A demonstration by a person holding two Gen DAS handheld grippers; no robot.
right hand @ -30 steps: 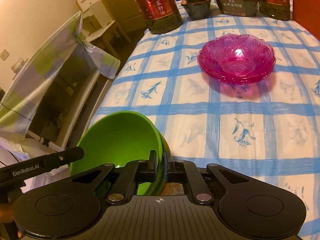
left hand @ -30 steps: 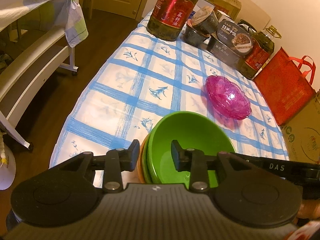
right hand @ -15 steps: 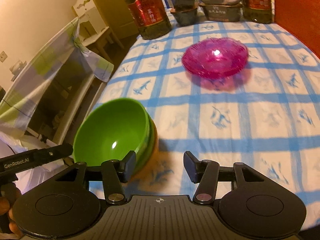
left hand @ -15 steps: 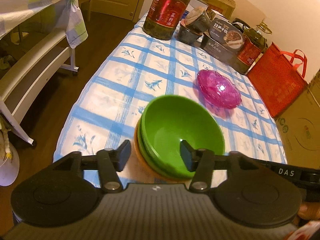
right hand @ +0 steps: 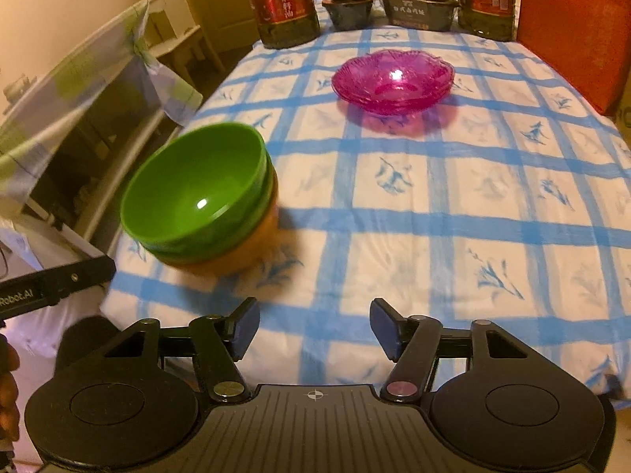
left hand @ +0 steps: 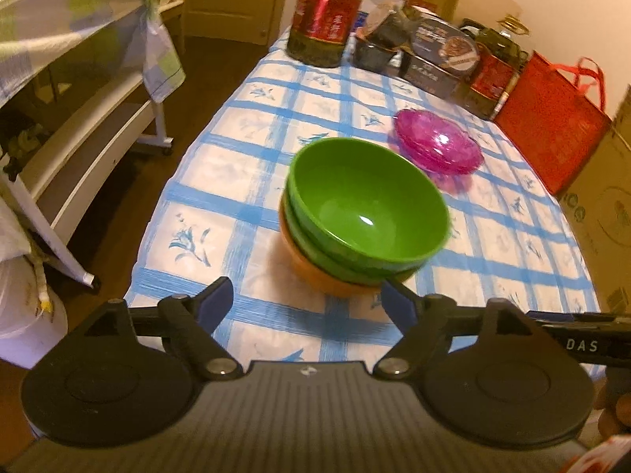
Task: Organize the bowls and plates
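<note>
Blue-checked white tablecloth (right hand: 394,236); large red-labelled oil bottle (right hand: 282,0) at far edge; dark food boxes (right hand: 422,8) beside; red fabric bag (right hand: 572,27) right.

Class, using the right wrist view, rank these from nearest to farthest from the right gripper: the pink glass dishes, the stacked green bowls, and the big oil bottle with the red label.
1. Stacked green bowls: nearest the right gripper, ahead on its left.
2. Pink glass dishes: mid-table, slightly right.
3. Oil bottle: far edge, left of the food boxes.
</note>
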